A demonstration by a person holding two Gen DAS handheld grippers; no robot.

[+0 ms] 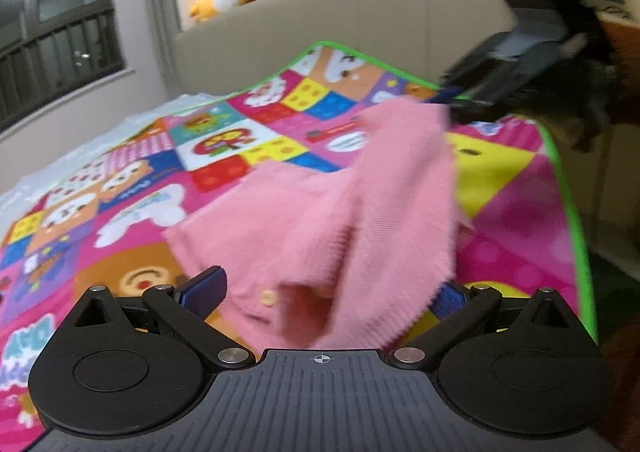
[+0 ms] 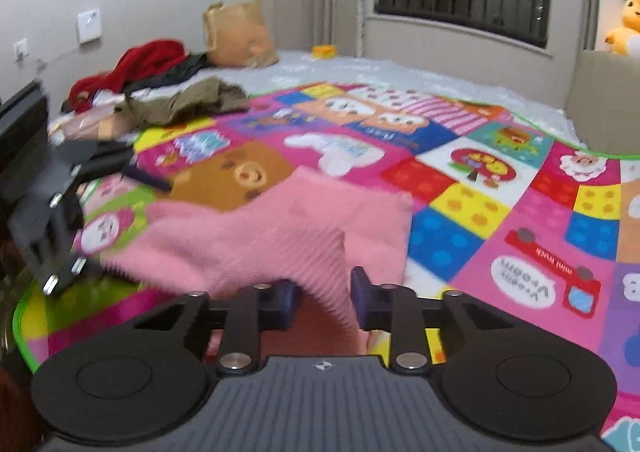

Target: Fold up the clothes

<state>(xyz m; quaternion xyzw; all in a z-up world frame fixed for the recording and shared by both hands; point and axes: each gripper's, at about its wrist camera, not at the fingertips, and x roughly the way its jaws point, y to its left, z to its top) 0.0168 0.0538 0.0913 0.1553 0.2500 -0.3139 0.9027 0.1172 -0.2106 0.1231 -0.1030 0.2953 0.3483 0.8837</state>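
Playmat (image 2: pixel 460 187) lies beneath both claws. Pink garment (image 2: pixel 248 236) hangs ahead, its ribbed edge between the right claw (image 2: pixel 325 298) jaws; grip uncertain. Left claw (image 1: pixel 326 294) stands released around cloth. Clench both before lifting evenly.

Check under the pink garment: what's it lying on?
The pink garment lies on the patterned play mat, one edge lifted between the right gripper fingers. Mat panels beneath it are covered.

Pink garment (image 2: pixel 256 236) on patterned mat (image 2: pixel 480 211), ribbed edge between right gripper (image 2: pixel 324 292) jaws, clothes pile (image 2: pixel 160 87) behind
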